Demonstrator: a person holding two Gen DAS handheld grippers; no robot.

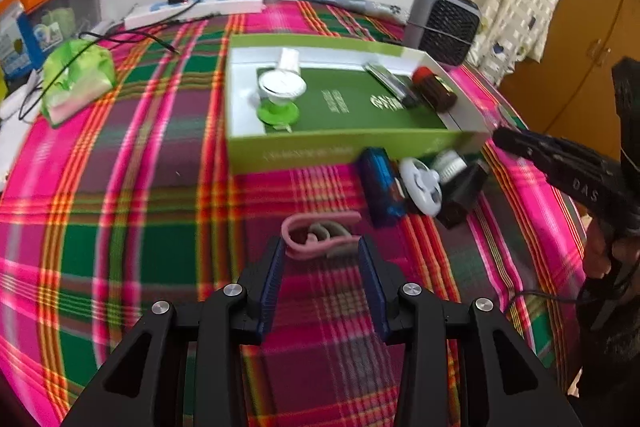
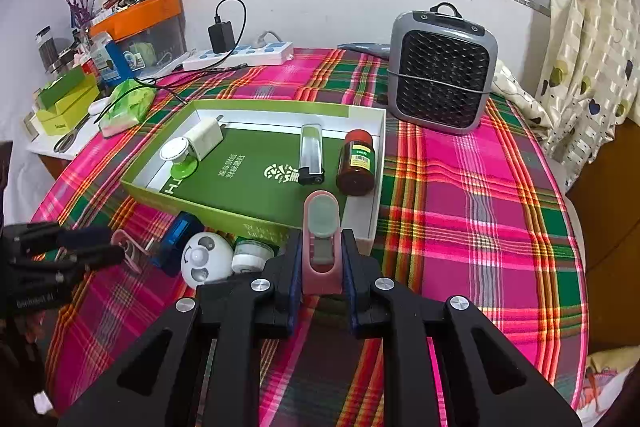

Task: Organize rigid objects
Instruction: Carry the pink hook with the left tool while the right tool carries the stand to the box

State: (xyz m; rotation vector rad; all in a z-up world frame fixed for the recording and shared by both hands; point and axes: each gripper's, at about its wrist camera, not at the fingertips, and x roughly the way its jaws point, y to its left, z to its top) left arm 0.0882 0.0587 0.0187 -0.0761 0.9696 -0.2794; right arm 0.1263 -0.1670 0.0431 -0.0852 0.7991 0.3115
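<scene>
Between the spread pads of the left tool (image 1: 322,251), a pink plastic clip with a grey inner spring (image 1: 318,233) lies on the plaid-covered tabletop (image 1: 160,227); its near edge sits at the pad tips, though whether they touch it I cannot tell, and nothing is gripped. Ahead and right of that tool, a blue rectangular plastic case (image 1: 380,187), a white round plastic wheel-shaped piece (image 1: 421,185) and a small black box (image 1: 462,195) cluster against the near wall of the shallow green cardboard tray (image 1: 340,147). Further right, the right tool (image 2: 322,247) is clamped on a second pink plastic clip with a grey pad (image 2: 322,239), held over the tray's near right corner, just before the brown glass jar with red lid (image 2: 358,163) lying inside.
</scene>
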